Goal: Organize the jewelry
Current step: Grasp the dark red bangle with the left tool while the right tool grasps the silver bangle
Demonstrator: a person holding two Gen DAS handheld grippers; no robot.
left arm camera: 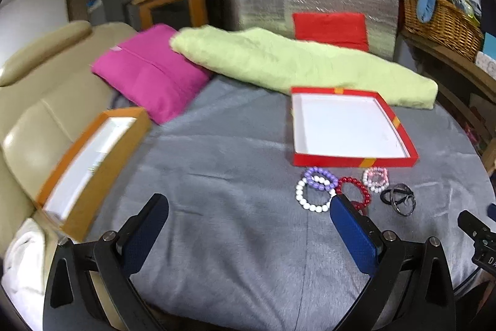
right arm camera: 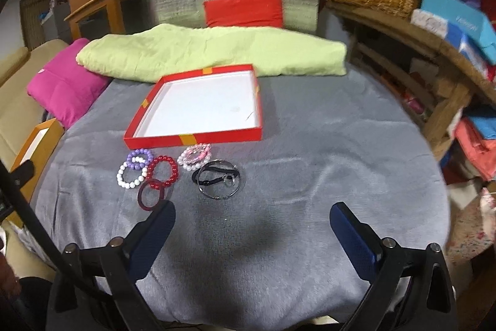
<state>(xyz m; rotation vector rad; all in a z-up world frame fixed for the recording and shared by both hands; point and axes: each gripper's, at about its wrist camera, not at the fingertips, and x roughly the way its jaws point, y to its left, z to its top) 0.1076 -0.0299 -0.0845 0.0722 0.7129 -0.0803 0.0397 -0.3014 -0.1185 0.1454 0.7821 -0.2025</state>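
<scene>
— How far had the sorting got when you looked in?

— Nowhere yet, as far as I could judge. The red box lay open on the grey blanket with its white floor bare. Not one piece was inside.

— And the jewelry?

— All of it was bunched just in front of the red box, on the side nearest the person. The purple bead bracelet sat closest to the box's front left corner, overlapping the white bead bracelet. Beside those was the red bead bracelet, touching a dark red bangle that lay farthest from the box. The pink bead bracelet was almost against the box's front wall, and the black and silver bangles were piled together just past it.

— Were the grippers holding anything?

— No. The left gripper had its jaws spread wide with nothing between them, hovering short of the box, its right finger near the white and red beads. The right gripper was equally wide apart and empty, also short of the box, over bare blanket.

— Any other container?

— An orange box stood well off to the left of the red box, open too; I couldn't tell whether it held anything.

— So everything remained?

— I'd say so: every bracelet and bangle was left to lift in.
</scene>
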